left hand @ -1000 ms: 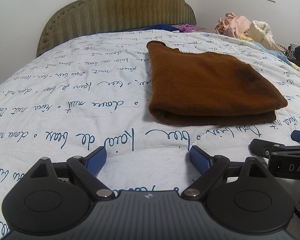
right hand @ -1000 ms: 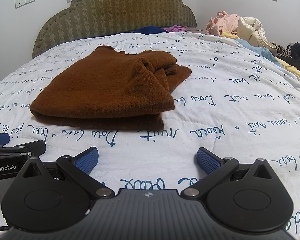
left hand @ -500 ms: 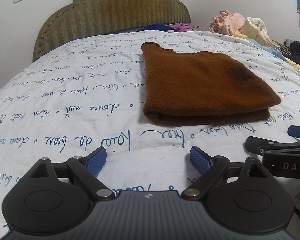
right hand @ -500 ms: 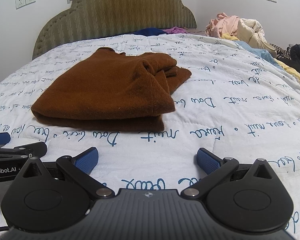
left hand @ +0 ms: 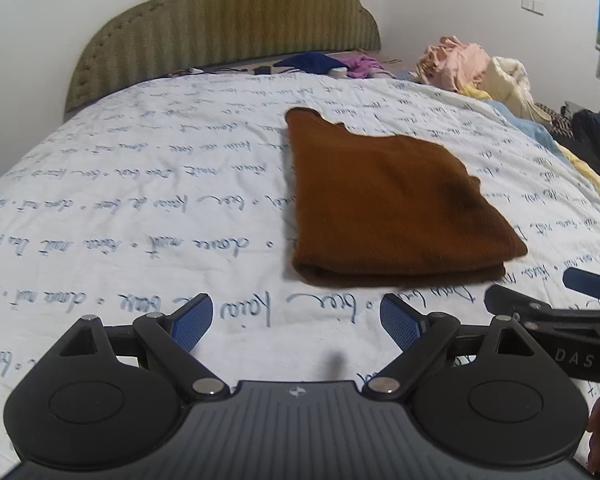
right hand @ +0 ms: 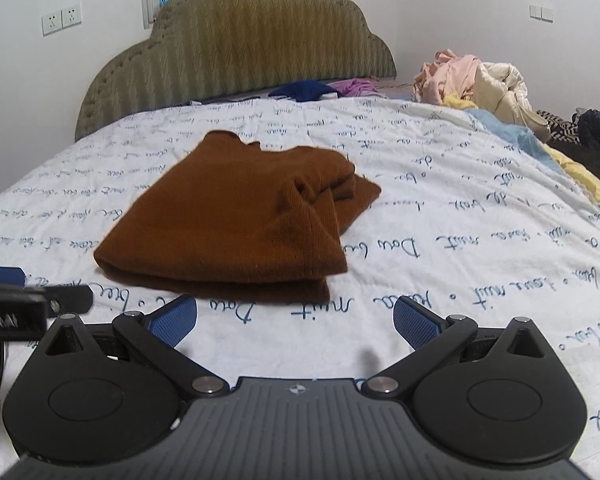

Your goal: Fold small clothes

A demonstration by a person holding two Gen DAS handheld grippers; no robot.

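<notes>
A brown knit garment (left hand: 388, 204) lies folded into a thick rectangle on the white quilt with blue script (left hand: 140, 208). It also shows in the right wrist view (right hand: 240, 224), with bunched folds on its right side. My left gripper (left hand: 296, 316) is open and empty, a short way in front of the garment's near edge. My right gripper (right hand: 294, 316) is open and empty, just in front of the garment's near right corner. Each gripper shows at the edge of the other's view, the right one (left hand: 560, 300) and the left one (right hand: 32, 300).
An olive padded headboard (right hand: 240, 48) stands at the far end of the bed. Blue and purple clothes (right hand: 320, 88) lie at its foot. A heap of pink, cream, yellow and dark clothes (right hand: 480, 84) lies along the right side of the bed.
Both grippers have drawn back and lifted a little from the garment, which now looks farther off. The garment has not moved. Both grippers stay open.
</notes>
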